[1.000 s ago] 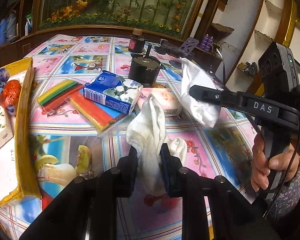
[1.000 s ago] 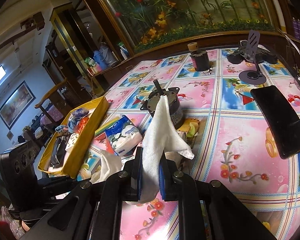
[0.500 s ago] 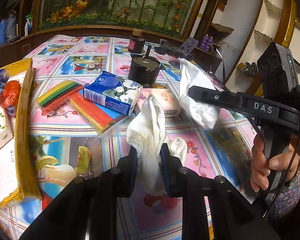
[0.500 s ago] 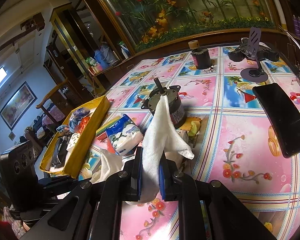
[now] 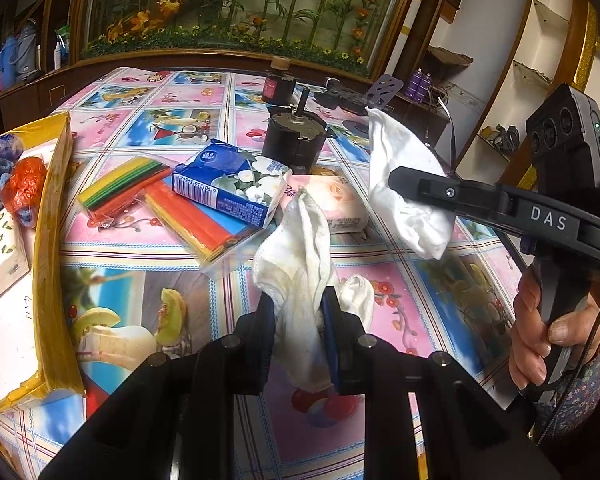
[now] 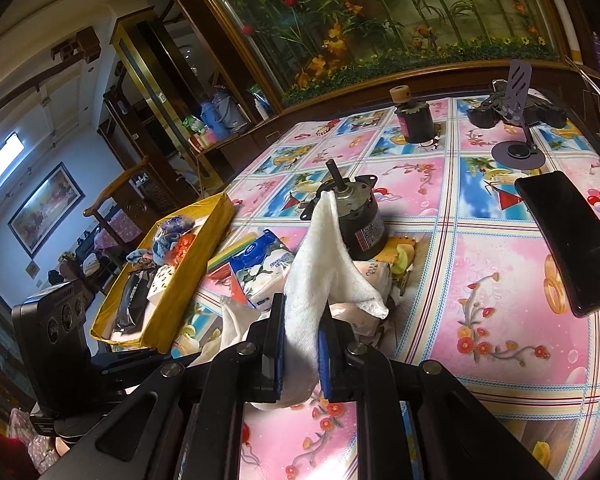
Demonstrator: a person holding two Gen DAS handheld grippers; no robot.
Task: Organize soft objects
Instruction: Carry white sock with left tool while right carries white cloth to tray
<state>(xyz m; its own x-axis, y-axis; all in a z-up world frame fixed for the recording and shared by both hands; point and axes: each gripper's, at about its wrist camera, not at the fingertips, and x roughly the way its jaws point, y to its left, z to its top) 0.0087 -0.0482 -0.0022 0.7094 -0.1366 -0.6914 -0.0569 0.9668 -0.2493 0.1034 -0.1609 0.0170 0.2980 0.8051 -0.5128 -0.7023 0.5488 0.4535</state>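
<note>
Left wrist view: the left gripper (image 5: 298, 340) has its jaws pinching a white cloth (image 5: 300, 256), which bunches up above the jaws and hangs below them over the table (image 5: 148, 280). The table wears a bright pink and blue fruit-print cover. To the right, a hand (image 5: 540, 332) holds the right gripper (image 5: 416, 186), seen side-on, its jaws pinching a second cloth (image 5: 404, 184) held above the table. Whether the two white pieces join is hard to tell.

Behind the cloths lie a blue tissue pack (image 5: 228, 186), a pink pack (image 5: 332, 204) and coloured strips (image 5: 156, 200) in clear wrap, all near each other. A black motor (image 5: 296, 140) stands behind them, and a dark jar (image 5: 278, 84) stands farther back. A yellow box (image 5: 48, 240) at the left edge holds blue and orange soft items.

Right wrist view: the right gripper (image 6: 302, 344) has its jaws pressed on the same second cloth (image 6: 324, 272), which rises in a peak in front of the motor (image 6: 356, 216). The tissue pack (image 6: 260, 268) lies left of it, with the yellow box (image 6: 188, 260) beyond. A black phone (image 6: 568, 240) lies on the right side of the table, well apart, with a phone stand (image 6: 518, 120) behind it.
</note>
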